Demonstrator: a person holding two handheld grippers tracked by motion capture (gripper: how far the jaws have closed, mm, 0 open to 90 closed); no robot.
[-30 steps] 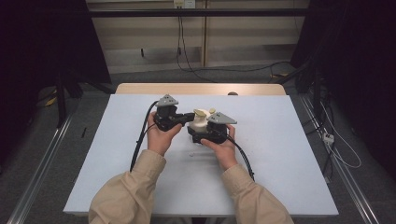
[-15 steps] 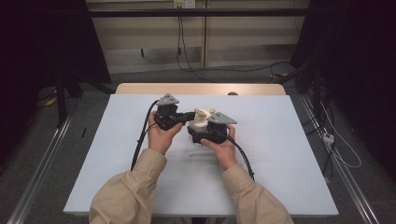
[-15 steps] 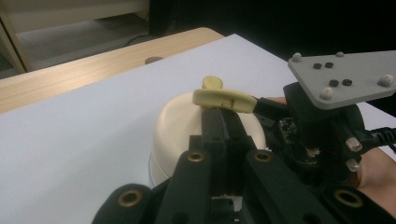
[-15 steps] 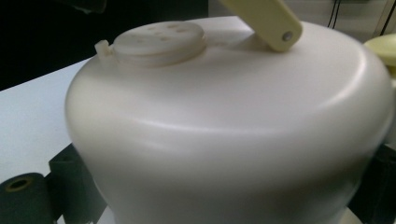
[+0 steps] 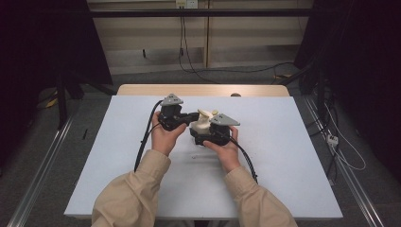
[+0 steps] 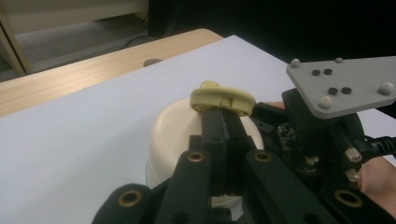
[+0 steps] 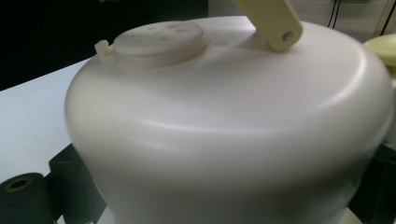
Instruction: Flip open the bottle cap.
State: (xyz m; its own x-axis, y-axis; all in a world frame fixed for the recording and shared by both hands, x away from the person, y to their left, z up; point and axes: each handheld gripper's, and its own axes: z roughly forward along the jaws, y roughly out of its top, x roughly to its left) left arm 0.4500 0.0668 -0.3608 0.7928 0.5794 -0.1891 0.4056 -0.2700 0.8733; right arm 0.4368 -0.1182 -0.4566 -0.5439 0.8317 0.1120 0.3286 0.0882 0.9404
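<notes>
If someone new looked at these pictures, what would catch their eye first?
Probably the cream domed container at the middle of the white table, clasped between the right gripper's jaws. Next, the left gripper, jaws closed on the pale yellow knob at the container's top.

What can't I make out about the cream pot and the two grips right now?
- Right gripper jaw tips: right gripper view, cream pot covers them.
- Pot base: high view, grippers and hands block it.
- Left gripper contact on the yellow handle: left gripper view, jaws cover it.
</notes>
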